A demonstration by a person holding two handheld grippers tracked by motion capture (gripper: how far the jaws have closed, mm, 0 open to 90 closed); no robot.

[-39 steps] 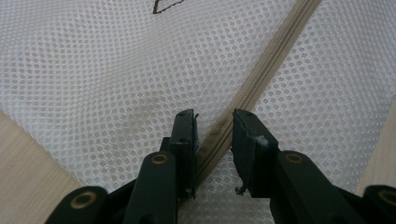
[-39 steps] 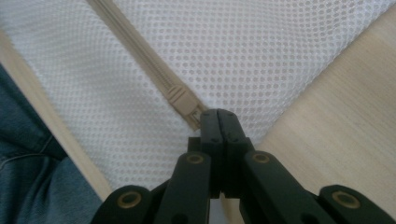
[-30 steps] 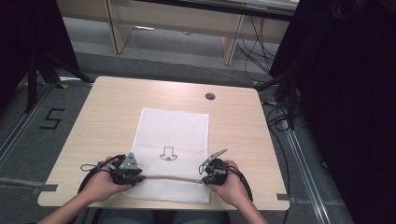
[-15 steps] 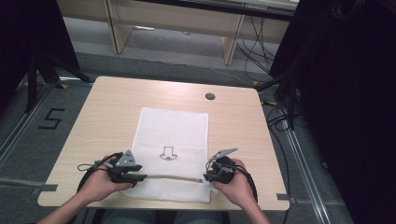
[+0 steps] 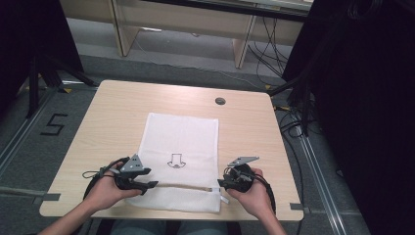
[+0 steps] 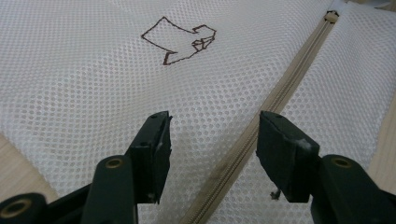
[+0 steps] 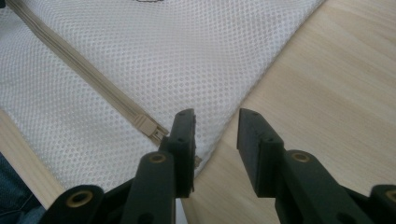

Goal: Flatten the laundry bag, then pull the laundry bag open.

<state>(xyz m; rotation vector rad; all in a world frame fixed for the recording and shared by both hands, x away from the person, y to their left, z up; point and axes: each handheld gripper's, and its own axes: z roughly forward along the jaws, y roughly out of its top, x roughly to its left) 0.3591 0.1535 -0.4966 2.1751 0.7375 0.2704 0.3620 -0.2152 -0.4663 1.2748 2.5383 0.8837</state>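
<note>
A white mesh bag (image 5: 181, 137) with a small stitched emblem (image 5: 176, 161) lies flat on the wooden table (image 5: 117, 112). A beige zipper (image 5: 181, 186) runs across its near end. My left gripper (image 5: 149, 185) rests at the zipper's left end; its jaws have just been opening. In the left gripper view it (image 6: 212, 126) stands open over the zipper (image 6: 280, 88), pads clear of the mesh. My right gripper (image 5: 221, 183) is at the bag's right edge, its jaws also just opening. It (image 7: 215, 123) stands open beside the zipper slider (image 7: 148, 125), gripping nothing.
A round cable hole (image 5: 220, 101) sits near the table's far edge. Bare wood (image 7: 327, 93) lies right of the bag. Cables (image 5: 293, 122) trail on the floor at the right, and a taped "5" (image 5: 53, 125) marks the floor at the left.
The right hand has shifted slightly rightward toward the bag's edge. The left hand has stayed put. The bag lies as before.
</note>
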